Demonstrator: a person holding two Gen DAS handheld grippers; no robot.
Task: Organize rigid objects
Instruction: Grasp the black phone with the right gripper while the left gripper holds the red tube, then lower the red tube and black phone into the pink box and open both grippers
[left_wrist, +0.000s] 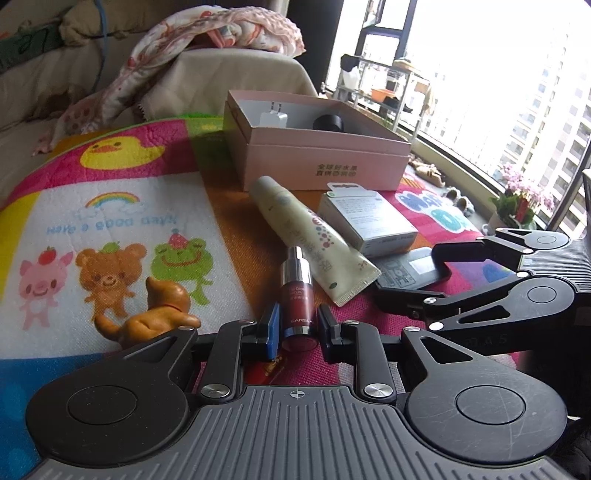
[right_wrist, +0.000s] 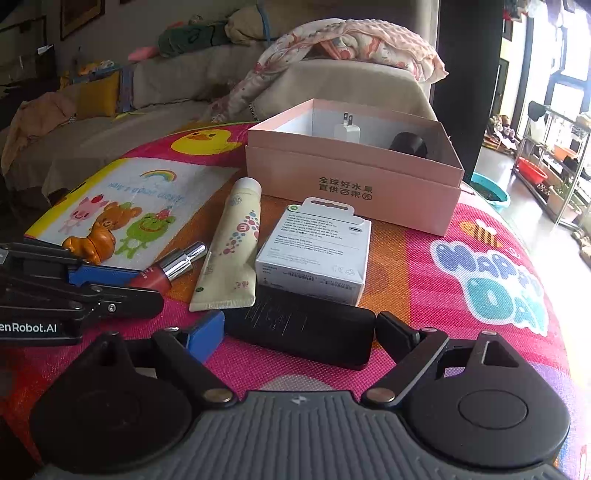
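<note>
I'm seeing a cartoon mat (right_wrist: 424, 266) over the desk, sofa (right_wrist: 166, 85) at 11 o'clock; left claw (left_wrist: 295, 328) is clamping the red serum bottle (left_wrist: 297, 295), right claw (right_wrist: 299, 332) is sitting open astride the black power bank (right_wrist: 299, 328).

You've got a bright cartoon play mat (right_wrist: 424, 258) covering the surface, with a pink box (right_wrist: 351, 188), cream tube (right_wrist: 231, 254), white carton (right_wrist: 314, 254), black power bank (right_wrist: 301, 332), red serum bottle (left_wrist: 297, 306) and toy dog (left_wrist: 147, 317) on it.

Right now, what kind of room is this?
Probably a living room in a high-rise flat: a covered sofa with a blanket, a cartoon play mat, and tall windows facing apartment towers.
</note>
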